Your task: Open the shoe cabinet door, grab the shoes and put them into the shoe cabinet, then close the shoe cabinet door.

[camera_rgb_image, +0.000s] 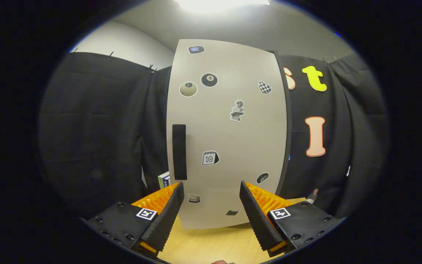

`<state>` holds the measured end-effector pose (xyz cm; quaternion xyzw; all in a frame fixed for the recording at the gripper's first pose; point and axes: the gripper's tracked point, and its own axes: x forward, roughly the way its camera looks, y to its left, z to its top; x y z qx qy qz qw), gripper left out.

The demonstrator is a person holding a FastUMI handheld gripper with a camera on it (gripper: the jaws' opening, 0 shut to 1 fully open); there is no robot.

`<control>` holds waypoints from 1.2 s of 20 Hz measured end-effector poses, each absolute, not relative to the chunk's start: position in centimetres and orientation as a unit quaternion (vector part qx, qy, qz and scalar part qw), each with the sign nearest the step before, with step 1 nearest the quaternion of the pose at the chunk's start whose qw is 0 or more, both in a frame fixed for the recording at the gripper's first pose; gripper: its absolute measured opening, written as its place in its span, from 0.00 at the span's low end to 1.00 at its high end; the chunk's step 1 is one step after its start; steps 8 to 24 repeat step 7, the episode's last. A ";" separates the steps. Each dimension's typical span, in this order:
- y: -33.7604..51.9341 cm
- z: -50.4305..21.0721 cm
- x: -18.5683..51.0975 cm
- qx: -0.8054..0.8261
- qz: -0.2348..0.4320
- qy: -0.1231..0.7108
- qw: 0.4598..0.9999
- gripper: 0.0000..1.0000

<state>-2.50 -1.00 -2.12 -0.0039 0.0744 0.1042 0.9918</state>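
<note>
Gripper view shows the gripper (211, 200) spread wide, grasping nothing, facing the closed shoe cabinet door (229, 146); its handle (179, 151) lies beyond the left finger, so a straight approach could miss it.

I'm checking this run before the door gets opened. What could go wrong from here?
The gripper is open and centred on the bare door, while the dark handle sits beyond its left finger; closing here would likely grab nothing. Stickers could be mistaken for the handle. A small box beside the cabinet might get bumped.
</note>
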 end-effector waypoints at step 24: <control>-3.1 -3.1 -3.4 0.012 0.080 0.088 0.993 0.96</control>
